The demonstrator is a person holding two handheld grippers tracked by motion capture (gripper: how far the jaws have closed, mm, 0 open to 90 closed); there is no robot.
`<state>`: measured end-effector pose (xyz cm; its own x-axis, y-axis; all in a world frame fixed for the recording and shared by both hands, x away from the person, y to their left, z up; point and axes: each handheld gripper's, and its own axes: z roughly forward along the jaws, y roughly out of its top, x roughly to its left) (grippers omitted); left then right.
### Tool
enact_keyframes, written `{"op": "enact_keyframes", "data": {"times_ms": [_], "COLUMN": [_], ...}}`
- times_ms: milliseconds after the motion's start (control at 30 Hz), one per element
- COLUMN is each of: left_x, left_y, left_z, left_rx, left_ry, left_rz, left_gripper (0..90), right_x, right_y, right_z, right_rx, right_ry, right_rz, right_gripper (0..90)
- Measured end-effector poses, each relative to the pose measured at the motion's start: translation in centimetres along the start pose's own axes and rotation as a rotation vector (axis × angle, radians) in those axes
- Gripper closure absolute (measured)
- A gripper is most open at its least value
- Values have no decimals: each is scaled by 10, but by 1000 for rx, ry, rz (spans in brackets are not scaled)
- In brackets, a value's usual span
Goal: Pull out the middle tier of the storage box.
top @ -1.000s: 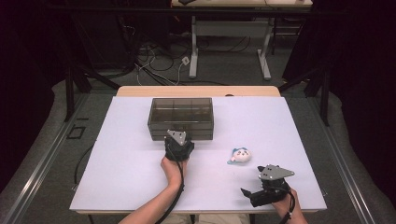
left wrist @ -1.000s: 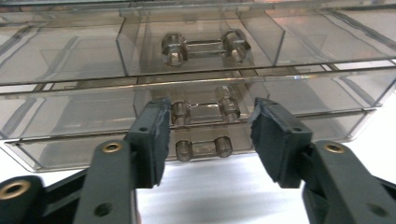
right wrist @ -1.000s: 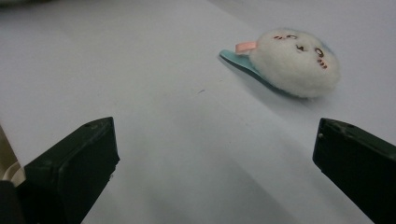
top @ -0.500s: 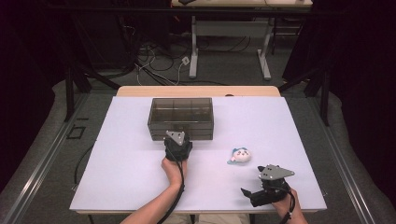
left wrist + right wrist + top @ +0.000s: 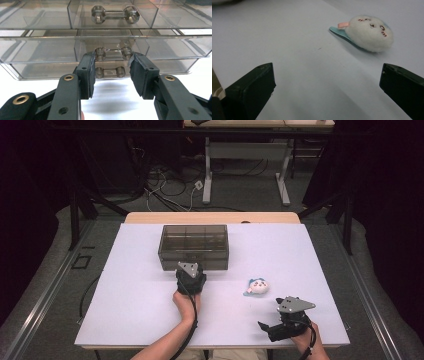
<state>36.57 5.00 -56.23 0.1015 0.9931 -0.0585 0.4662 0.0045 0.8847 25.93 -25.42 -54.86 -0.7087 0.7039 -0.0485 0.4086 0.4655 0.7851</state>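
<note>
A clear smoky drawer box [image 5: 194,245] stands at the back middle of the white table [image 5: 125,310]. My left gripper [image 5: 190,268] is at its front. In the left gripper view its jaws [image 5: 112,62] have just been closing, and the pads [image 5: 90,72] now press on both ends of the lower drawer's handle [image 5: 113,53]. A small white plush toy [image 5: 257,286] with a light blue back lies to the right of it. At the front right my right gripper [image 5: 272,316] rests open and empty, and the toy [image 5: 369,32] lies beyond its jaws [image 5: 324,85].
An upper drawer with its own handle [image 5: 115,14] sits above the gripped one. Wide bare table lies left of the box and in front of it. Behind the table are a floor with cables [image 5: 170,185] and another desk's legs [image 5: 207,175].
</note>
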Motion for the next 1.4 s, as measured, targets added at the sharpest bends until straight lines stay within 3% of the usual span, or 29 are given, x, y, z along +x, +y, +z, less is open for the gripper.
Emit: {"op": "enact_keyframes", "data": {"times_ms": [467,633,800,1000,1400], "left_x": [4,7,14,30,59], "left_y": [-2,-2,-1,3,18], "left_z": [-5,-10,-16,-22,-35], "left_rx": [11,39,52,78,77], "left_ry": [-32,-96,-160,-222,-311], "left_rz": [-2,24,90,141,234], "left_gripper": [554,440,315,247,116], "right_x": [0,0,0,0,1], "right_y": [0,0,0,0,0], "right_z": [0,0,0,1,0], "right_rx": [-1,1,-1,2,1], "right_ry": [4,9,11,12,9], "right_rz": [2,-2,2,-3,-1], "right_gripper": [0,0,0,0,0]}}
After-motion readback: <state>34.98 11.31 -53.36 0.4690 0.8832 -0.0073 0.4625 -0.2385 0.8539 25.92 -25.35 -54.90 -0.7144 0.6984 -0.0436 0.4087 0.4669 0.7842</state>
